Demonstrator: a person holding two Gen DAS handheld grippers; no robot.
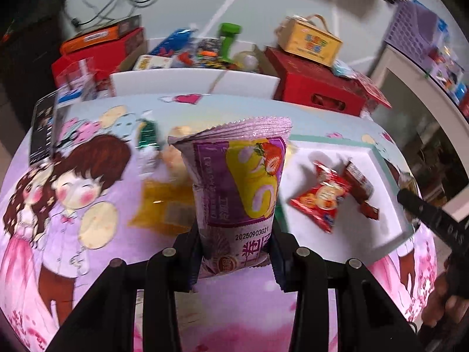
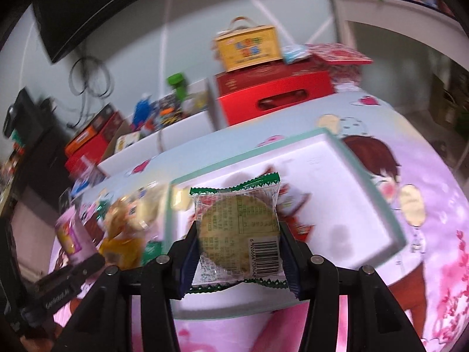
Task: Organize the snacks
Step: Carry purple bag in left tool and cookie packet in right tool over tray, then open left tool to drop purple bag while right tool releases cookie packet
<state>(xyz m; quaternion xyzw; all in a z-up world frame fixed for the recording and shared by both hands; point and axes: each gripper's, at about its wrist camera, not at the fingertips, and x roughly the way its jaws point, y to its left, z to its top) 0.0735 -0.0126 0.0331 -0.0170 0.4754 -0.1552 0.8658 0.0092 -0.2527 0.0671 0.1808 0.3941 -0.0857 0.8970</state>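
Observation:
My left gripper [image 1: 234, 252] is shut on a purple cake-roll packet [image 1: 237, 182] and holds it upright above the cartoon tablecloth, left of a white tray with a green rim [image 1: 378, 152]. Two red snack packets [image 1: 321, 198] lie in that tray. My right gripper [image 2: 237, 252] is shut on a clear, green-edged biscuit packet [image 2: 239, 231] and holds it over the near part of the same tray [image 2: 366, 176]. A pile of loose snacks [image 2: 126, 220] lies left of the tray. The purple packet [image 2: 69, 234] also shows at the far left of the right wrist view.
Behind the table stand red boxes [image 1: 316, 85], a yellow carry box [image 1: 310, 41], a white bin of mixed items [image 1: 193, 79] and a green object [image 1: 228, 38]. A yellow packet [image 1: 164, 205] and green-white packet [image 1: 146, 138] lie on the cloth. A white shelf [image 1: 422, 73] is at right.

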